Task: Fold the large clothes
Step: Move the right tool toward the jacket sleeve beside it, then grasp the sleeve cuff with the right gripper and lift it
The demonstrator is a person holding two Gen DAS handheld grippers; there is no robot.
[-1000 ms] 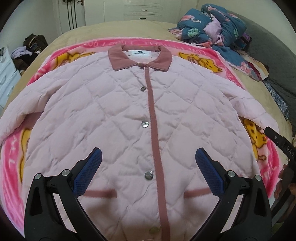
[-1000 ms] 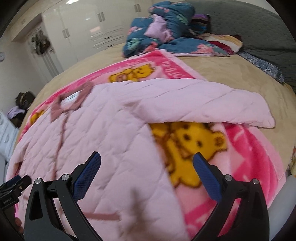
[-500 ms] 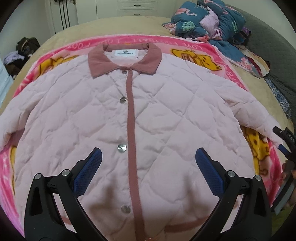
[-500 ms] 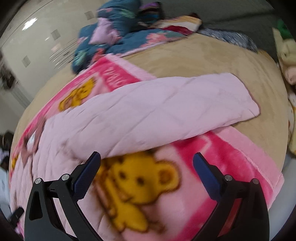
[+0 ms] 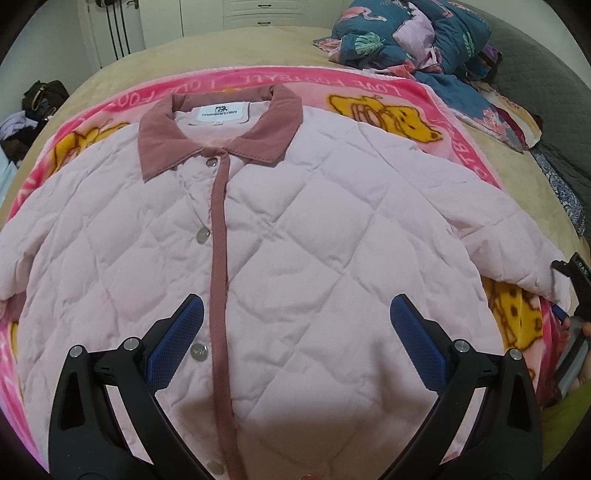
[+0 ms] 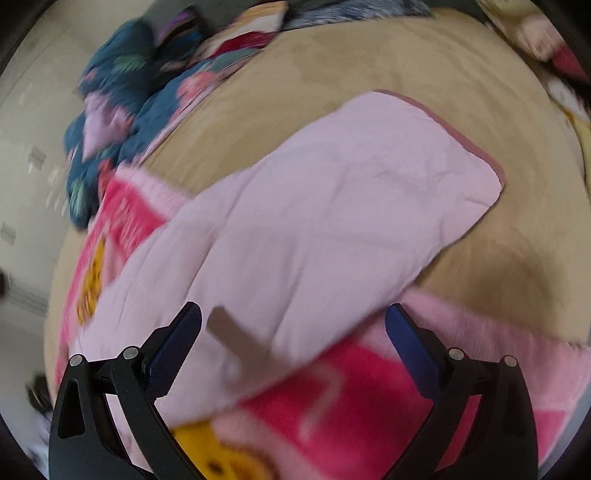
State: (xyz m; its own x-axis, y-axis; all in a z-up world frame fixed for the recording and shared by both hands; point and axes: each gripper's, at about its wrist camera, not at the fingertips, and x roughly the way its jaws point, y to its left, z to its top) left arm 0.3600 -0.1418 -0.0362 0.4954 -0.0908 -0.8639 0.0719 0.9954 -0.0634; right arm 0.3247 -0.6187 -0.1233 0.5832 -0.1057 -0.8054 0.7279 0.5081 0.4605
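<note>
A pale pink quilted jacket (image 5: 295,236) with a dusty-rose collar (image 5: 218,129) lies buttoned and face up on a pink cartoon-bear blanket (image 5: 399,92). My left gripper (image 5: 293,332) hovers open above the jacket's lower front, nothing between its blue pads. In the right wrist view, blurred by motion, the jacket's sleeve (image 6: 332,221) stretches out onto the tan bed cover, cuff at the far right. My right gripper (image 6: 293,339) is open just above the sleeve. The right gripper's black body (image 5: 576,280) shows at the left view's right edge, beside the sleeve end.
A heap of dark blue patterned bedding (image 5: 417,37) lies at the far right of the tan bed (image 5: 207,48). A grey quilted headboard (image 5: 546,92) runs along the right. White wardrobes (image 5: 240,14) and a dark bag (image 5: 44,99) stand beyond the bed.
The left gripper moved forward up the jacket toward the collar. The right gripper swung right and closer over the sleeve, leaving the bear print low in its view. Both stayed open.
</note>
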